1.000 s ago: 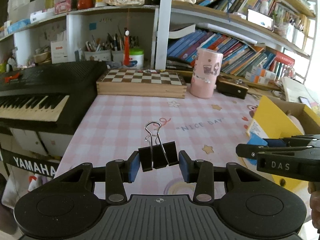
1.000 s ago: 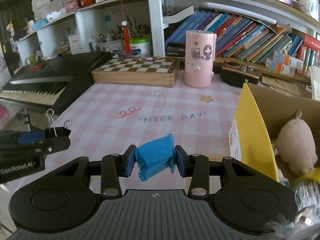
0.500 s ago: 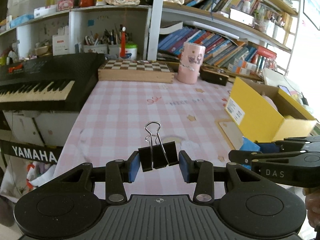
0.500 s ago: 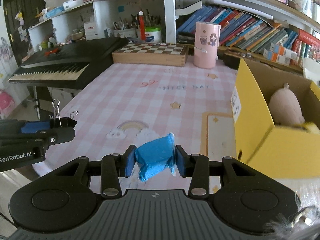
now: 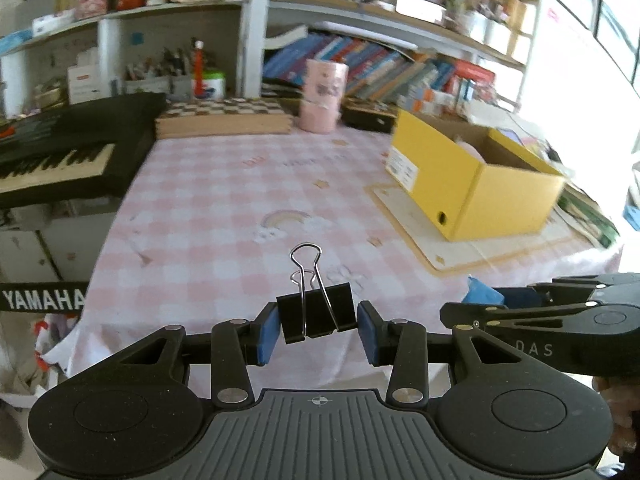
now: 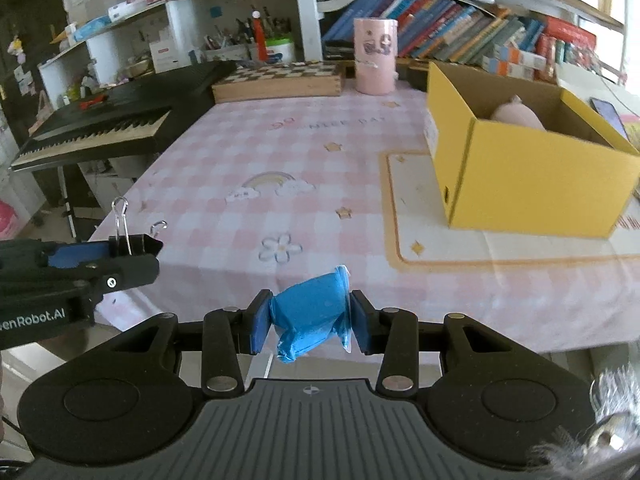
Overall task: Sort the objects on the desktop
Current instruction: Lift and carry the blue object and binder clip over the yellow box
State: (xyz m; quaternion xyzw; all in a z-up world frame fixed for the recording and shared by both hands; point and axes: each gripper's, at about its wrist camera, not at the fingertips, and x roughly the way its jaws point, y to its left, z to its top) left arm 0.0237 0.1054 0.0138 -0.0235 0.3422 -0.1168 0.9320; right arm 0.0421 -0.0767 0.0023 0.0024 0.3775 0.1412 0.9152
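I noted the yellow box (image 6: 532,168) at two o'clock holding a pink plush (image 6: 518,116), while my left gripper (image 5: 316,320) pinched a black binder clip (image 5: 316,312) and my right gripper (image 6: 308,316) clamped a blue packet (image 6: 312,312).

A black Yamaha keyboard (image 6: 104,128) stood at the left edge of the worktop (image 6: 248,152), which was covered by a pink checked cloth. A wooden chessboard box (image 6: 280,80) and a pink cylindrical container (image 6: 375,56) stood at the far edge, below bookshelves (image 6: 460,36) filled with books.
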